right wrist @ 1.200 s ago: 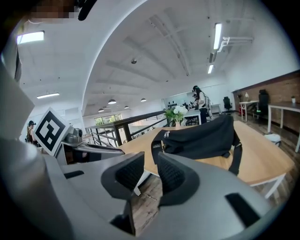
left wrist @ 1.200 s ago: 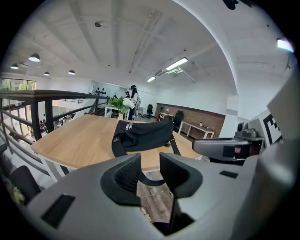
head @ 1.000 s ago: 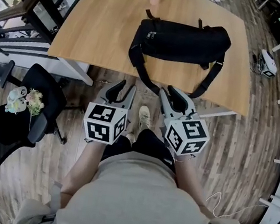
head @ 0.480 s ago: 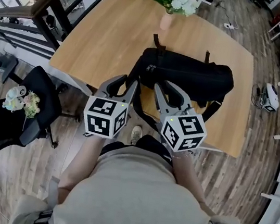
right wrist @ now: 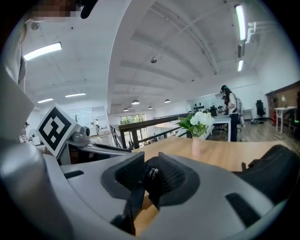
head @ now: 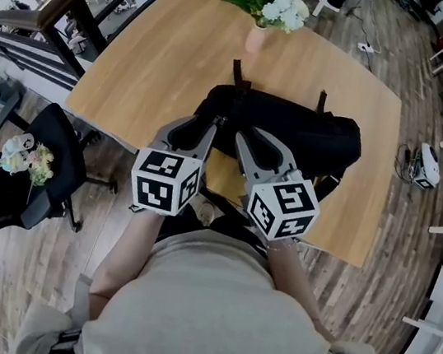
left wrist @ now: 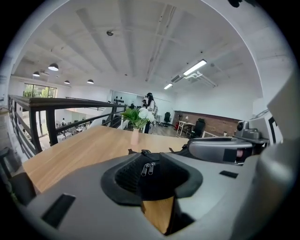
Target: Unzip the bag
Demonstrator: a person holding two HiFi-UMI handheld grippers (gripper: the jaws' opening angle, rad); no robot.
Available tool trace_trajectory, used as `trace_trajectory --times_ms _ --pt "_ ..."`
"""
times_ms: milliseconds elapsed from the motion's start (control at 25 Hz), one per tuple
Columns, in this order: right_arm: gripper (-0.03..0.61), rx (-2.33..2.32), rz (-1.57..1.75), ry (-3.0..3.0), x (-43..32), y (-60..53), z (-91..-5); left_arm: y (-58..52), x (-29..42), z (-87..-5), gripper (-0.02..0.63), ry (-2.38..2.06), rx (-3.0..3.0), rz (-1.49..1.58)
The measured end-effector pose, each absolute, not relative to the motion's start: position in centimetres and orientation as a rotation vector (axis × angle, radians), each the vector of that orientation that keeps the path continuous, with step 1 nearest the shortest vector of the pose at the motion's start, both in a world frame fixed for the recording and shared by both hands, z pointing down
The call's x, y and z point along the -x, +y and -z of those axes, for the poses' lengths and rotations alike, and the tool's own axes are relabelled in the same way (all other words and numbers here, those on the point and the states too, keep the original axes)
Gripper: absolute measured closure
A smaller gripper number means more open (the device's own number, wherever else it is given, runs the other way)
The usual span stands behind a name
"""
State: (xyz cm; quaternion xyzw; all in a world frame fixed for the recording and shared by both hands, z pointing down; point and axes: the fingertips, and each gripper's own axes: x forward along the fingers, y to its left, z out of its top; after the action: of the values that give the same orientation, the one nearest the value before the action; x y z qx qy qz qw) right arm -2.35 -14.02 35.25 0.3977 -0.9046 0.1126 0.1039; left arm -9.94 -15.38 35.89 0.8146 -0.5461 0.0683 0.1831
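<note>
Head view looks down past my chest to my two grippers, held side by side above the near edge of the wooden table, each with its marker cube turned toward me. My left gripper points at the left end of the black bag. My right gripper is just beside it and angled at the same end from the right. The bag lies lengthwise across the table, close to the front edge, with a strap running off toward that edge on its right and two short tabs sticking out on its far side. Beyond the bag stands a pink vase of white flowers. In the left gripper view my pads stand apart with a clear gap and hold nothing. Through the gap I see the end of the bag with its two silver zipper pulls hanging side by side, and bare table wood below. In the right gripper view those jaws are parted as well and grip nothing, and the same pulls show in the space between them. Whether any fingertip touches the bag's fabric I cannot tell. A black office chair stands on the plank floor to the left of the table.
</note>
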Motion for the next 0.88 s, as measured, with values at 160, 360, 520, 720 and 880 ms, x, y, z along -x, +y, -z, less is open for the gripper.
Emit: trace_trajectory --times_ms 160,360,520,720,880 --pt "0.48 -1.182 -0.358 -2.661 1.9 -14.5 -35.8 -15.7 9.1 -36.2 0.495 -1.519 -2.306 -0.211" --pt "0.48 -1.195 -0.389 -2.64 1.8 -14.5 -36.7 -16.2 8.4 -36.8 0.495 -1.493 -2.324 -0.233" --pt "0.48 -1.218 -0.386 -2.615 1.9 -14.6 -37.2 -16.6 9.4 -38.0 0.495 -1.485 -2.297 -0.268" --pt "0.48 -1.267 -0.375 -2.567 2.1 -15.4 -37.7 -17.2 9.7 -38.9 0.495 -1.427 -2.303 -0.314" --pt "0.48 -1.299 -0.382 -2.532 2.5 -15.8 -37.7 -17.7 10.6 -39.3 0.493 -1.395 -2.297 -0.323"
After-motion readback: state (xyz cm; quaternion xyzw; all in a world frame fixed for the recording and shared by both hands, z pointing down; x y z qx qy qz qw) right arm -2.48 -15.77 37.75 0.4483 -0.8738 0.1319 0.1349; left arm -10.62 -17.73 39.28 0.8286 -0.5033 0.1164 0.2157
